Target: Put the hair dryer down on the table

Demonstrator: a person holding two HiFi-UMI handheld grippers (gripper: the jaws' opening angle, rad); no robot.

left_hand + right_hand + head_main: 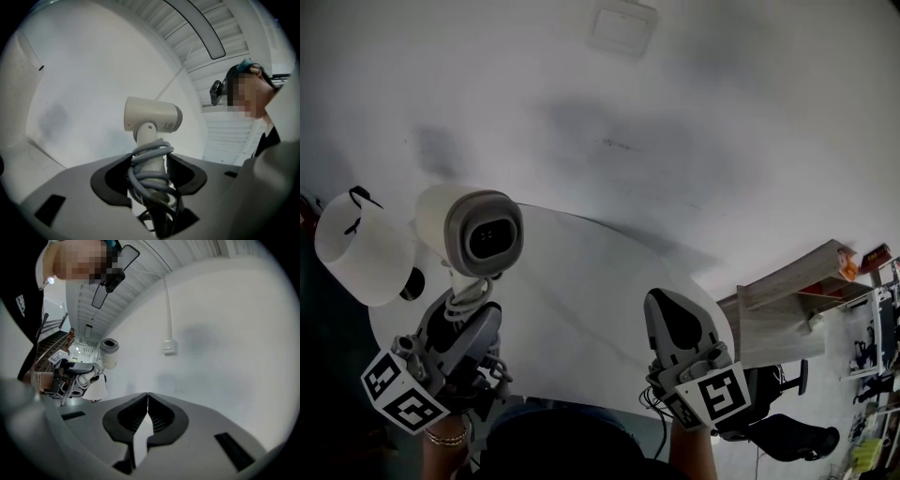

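Over the table [581,309] edge, left gripper [150,160] clamps hair dryer [152,117] handle, cord [151,179] wound round it, dryer held clear of surface. Right gripper [148,396] jaws pressed together, nothing between.

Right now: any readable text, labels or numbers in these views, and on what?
None legible.
White hair dryer: small round mark on the barrel, too blurred to read.
Grey left gripper and grey right gripper: black-and-white square marker patterns on their cubes, no words.
Boxes at the head view's right edge: print too small to read.
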